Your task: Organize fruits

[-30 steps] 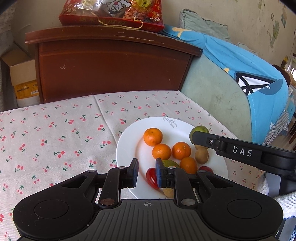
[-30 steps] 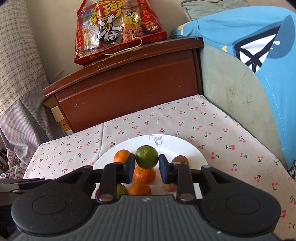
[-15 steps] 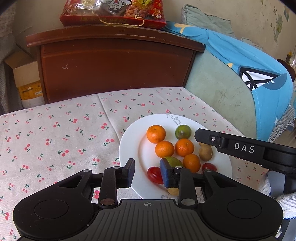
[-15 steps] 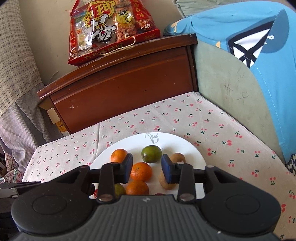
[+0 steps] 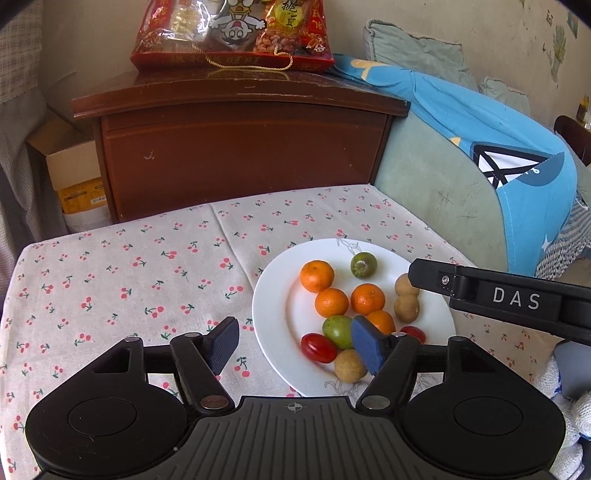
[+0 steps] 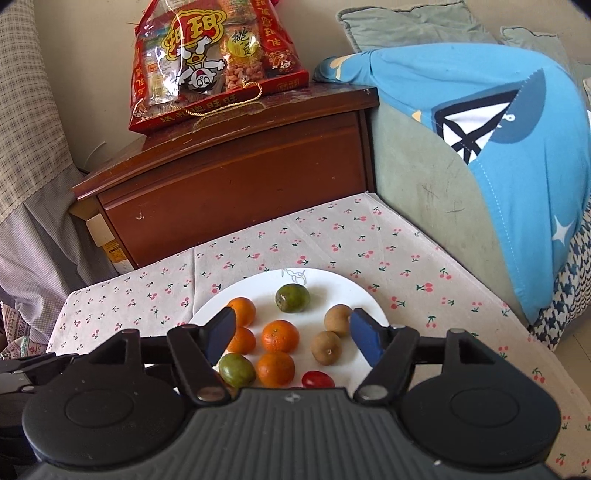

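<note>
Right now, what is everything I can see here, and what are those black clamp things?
plate: one, white, on the tablecloth
oranges: four, orange, middle of plate
green fruits: two, one dark at the far rim, one lighter near the front
brown fruits: three, tan, right side and front
tomatoes: two, red, front of plate
tablecloth: one, cherry print
cabinet: one, dark brown, behind
snack bag: one, red, on cabinet
blue cloth: one, over the green sofa
left gripper: black, open, empty, jaws just opened
right gripper: black, open, empty, jaws just opened
</note>
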`<control>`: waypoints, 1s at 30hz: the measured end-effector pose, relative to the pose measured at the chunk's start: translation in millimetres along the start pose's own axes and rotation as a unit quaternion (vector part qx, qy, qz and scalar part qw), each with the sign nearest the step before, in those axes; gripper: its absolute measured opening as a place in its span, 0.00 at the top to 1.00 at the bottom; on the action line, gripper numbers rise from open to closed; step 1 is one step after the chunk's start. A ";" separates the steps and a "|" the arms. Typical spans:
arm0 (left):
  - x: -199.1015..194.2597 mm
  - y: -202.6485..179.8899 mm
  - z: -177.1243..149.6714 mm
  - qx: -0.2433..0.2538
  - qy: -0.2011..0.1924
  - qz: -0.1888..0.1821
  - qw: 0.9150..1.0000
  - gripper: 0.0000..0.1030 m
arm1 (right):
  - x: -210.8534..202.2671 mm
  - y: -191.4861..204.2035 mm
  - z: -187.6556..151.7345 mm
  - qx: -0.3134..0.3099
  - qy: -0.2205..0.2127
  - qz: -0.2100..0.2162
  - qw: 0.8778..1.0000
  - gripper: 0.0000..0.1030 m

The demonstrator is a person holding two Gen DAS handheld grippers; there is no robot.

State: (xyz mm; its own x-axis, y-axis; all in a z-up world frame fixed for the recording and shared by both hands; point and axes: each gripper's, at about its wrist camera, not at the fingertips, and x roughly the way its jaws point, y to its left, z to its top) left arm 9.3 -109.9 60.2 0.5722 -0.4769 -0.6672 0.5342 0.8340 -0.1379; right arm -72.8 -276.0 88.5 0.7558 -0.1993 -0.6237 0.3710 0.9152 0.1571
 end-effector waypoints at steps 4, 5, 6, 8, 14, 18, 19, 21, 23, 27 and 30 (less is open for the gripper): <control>-8.7 4.0 -3.6 -0.021 0.007 0.011 1.000 0.16 | -16.7 -1.9 -1.4 0.015 -0.003 -0.028 0.999 0.22; -9.7 4.3 -5.1 -0.021 0.012 0.014 1.000 0.16 | -19.4 -2.4 -2.4 0.019 -0.001 -0.033 0.999 0.21; -11.2 4.5 -6.8 -0.020 0.015 0.018 1.000 0.16 | -22.5 -2.8 -3.6 0.024 0.003 -0.040 0.999 0.20; -14.0 4.6 -9.8 -0.015 0.020 0.029 0.999 0.16 | -28.3 -3.1 -7.8 0.028 0.010 -0.053 0.998 0.19; -16.8 8.6 -19.4 -0.027 0.052 0.051 0.997 0.13 | -37.3 -1.6 -24.0 0.029 0.039 -0.091 0.995 0.14; -15.9 7.4 -25.1 -0.023 0.074 0.066 0.995 0.12 | -38.3 0.6 -31.8 0.040 0.060 -0.096 0.993 0.14; -16.1 7.3 -25.7 -0.022 0.077 0.070 0.994 0.12 | -38.7 2.0 -33.3 0.039 0.060 -0.099 0.993 0.14; -17.3 7.5 -25.9 -0.023 0.079 0.074 0.994 0.12 | -38.4 5.4 -34.8 0.033 0.064 -0.107 0.992 0.12; -18.0 8.0 -25.3 -0.025 0.082 0.078 0.993 0.12 | -37.3 8.3 -36.5 0.027 0.071 -0.114 0.991 0.11; -17.2 9.1 -25.0 -0.029 0.088 0.093 0.991 0.11 | -34.0 9.3 -40.3 0.031 0.082 -0.120 0.989 0.10; -15.8 9.4 -24.8 -0.034 0.093 0.101 0.990 0.11 | -29.6 9.4 -43.4 0.034 0.097 -0.131 0.986 0.09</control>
State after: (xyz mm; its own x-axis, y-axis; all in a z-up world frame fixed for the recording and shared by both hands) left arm -10.2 -87.6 51.3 0.5360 -0.2443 -0.8081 0.3742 0.9268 -0.0320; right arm -115.1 -246.3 75.3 0.5143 -0.3497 -0.7831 0.5800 0.8144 0.0173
